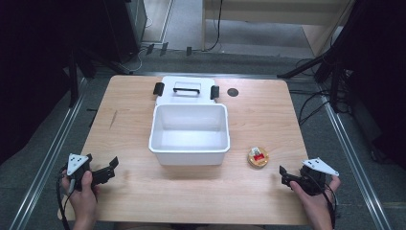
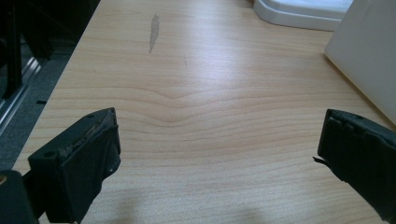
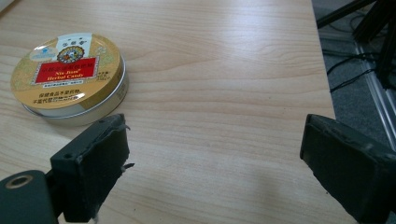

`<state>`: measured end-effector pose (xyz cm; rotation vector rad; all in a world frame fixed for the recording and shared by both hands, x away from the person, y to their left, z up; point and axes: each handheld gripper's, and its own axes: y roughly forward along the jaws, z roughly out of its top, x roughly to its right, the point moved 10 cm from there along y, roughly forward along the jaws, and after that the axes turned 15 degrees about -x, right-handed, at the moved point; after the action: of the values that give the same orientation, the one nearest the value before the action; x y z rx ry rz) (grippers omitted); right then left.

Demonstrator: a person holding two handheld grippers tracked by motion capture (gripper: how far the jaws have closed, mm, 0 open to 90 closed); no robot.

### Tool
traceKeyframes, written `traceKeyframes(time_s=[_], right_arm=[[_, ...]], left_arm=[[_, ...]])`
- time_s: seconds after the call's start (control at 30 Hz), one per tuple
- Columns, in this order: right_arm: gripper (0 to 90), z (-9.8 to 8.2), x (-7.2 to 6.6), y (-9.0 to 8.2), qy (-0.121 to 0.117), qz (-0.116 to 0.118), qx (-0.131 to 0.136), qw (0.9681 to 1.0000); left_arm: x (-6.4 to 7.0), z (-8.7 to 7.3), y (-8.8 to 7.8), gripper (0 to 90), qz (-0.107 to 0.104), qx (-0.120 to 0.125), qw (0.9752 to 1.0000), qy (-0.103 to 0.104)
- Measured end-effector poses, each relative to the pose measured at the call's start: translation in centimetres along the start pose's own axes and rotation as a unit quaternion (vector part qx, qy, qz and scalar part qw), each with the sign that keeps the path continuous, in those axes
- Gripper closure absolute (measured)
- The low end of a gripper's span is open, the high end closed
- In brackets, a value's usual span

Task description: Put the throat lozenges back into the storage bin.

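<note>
Candy tin (image 3: 70, 77), a round gold one with a red label on its lid, lies flat on the wooden table (image 1: 268, 120) just ahead of the right gripper (image 1: 286, 175) and to the side of its line of sight. In the right gripper view the tin sits beyond the tip of the left-hand jaw, outside the gap and untouched by either pad. That gripper's jaws stand apart with only bare wood between them and grip nothing. It rests low over the table's near right corner, in the person's right hand (image 1: 311, 199), and points inward across the table.

Farther off from the right gripper, toward the middle of the table, stands a white plastic bin (image 1: 189, 158), uncovered, its inside bare. The tin lies near the bin's closest corner but apart from it. Behind the bin, touching or just beside its far wall, lies the white lid (image 1: 186, 88) with a handle and two black clasps. A small dark round mark (image 1: 232, 92) shows on the wood beside the lid.

Across the table, the left gripper (image 1: 107, 170) sits near the opposite near corner in the person's left hand (image 1: 84, 194). Its jaws are wide apart over bare wood and grip nothing; the bin's white side (image 2: 369, 60) rises ahead of it to one side.
</note>
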<state>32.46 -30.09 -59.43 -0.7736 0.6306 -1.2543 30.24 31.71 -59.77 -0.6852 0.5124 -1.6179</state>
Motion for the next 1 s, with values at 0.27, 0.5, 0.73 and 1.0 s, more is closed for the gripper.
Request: traceKeyframes(time_s=[0.27,0.5,0.73,1.0], right_arm=[[7.9,0.7,-1.3,-0.1,-0.031,0.015,-0.056,0.9978],[8.0,2.2,-1.9,-0.6,-0.055,0.006,-0.079,0.9953],[7.9,2.9,-2.4,-0.5,-0.082,0.001,-0.126,0.9886],[7.9,3.5,-3.2,0.0,-0.115,0.002,-0.177,0.9775]], left_arm=[[0.0,0.0,0.0,0.0,0.0,0.0,1.0,0.0],[0.0,0.0,0.0,0.0,-0.001,0.0,1.0,0.0],[0.0,0.0,0.0,0.0,-0.002,0.0,1.0,0.001],[0.0,0.0,0.0,0.0,-0.001,0.0,1.0,0.002]])
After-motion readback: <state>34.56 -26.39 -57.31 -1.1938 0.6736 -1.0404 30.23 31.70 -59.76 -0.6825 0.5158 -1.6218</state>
